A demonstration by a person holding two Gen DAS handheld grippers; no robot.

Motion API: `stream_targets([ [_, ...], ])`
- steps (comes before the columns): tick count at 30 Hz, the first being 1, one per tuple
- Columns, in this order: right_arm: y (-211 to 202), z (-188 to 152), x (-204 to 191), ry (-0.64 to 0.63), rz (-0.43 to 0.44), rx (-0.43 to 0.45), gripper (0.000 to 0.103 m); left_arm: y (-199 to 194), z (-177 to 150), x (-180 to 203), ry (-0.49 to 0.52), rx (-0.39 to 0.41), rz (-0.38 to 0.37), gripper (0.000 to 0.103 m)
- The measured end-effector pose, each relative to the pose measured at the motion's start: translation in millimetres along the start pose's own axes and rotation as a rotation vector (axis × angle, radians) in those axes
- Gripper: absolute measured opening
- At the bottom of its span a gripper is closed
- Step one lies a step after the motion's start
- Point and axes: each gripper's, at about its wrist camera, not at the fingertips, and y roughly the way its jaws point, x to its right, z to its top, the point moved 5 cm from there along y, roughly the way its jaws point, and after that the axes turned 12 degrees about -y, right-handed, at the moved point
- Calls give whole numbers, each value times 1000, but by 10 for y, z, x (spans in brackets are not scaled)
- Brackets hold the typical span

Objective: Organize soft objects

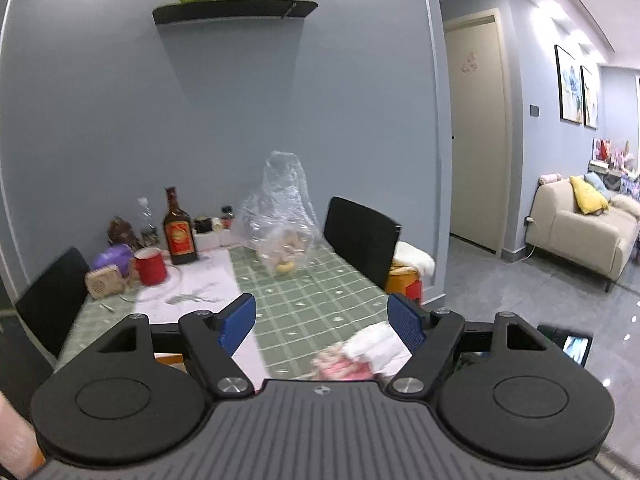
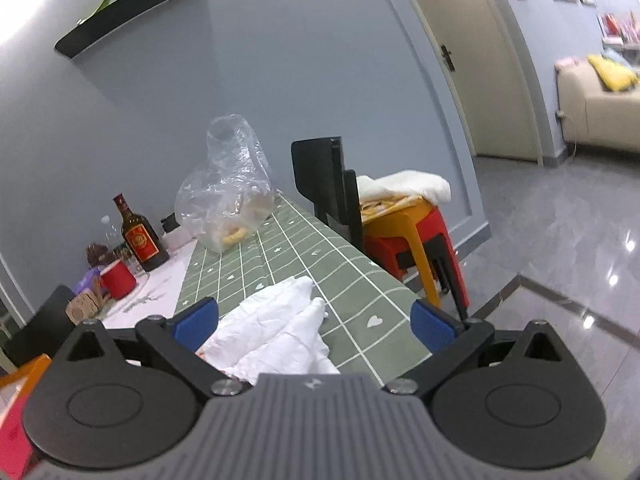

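White cloth lies crumpled on the green checked tabletop, low centre in the right wrist view, between the spread pads of the right claw (nothing gripped). Left claw also spread wide, empty; the cloth shows at lower right there. Judged next: lower the right claw over a thick fold, pinch deep, avoid snagging the tablecloth.

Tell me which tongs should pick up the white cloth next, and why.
Right. The white cloth lies between the right tongs, which stand open around it on the table. The left tongs are open too, but the cloth shows only at their right finger, off-centre.
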Motion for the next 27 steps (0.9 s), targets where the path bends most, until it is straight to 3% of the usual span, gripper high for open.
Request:
stream_targets([
  [6,17,25,228,76,-26,-5,100,411,-237,455,-64,-24,-29,88],
  [9,36,20,264,116,11,-9,100,765,-481,635,-25,-73,-39,88],
  [11,56,8,245,97,-13,-14,100,1017,-630,666,23,-96,8,88],
  [15,163,-40,170,36,-44,-43,100,1486,-878,547,54,-213,117,88],
  [22,292,-112,92,-40,-81,-93,100,1893,-972,89,-135,-282,195,88],
  [27,381,-192,39,-81,-85,-125,100,1936,-998,55,-147,-243,228,88],
])
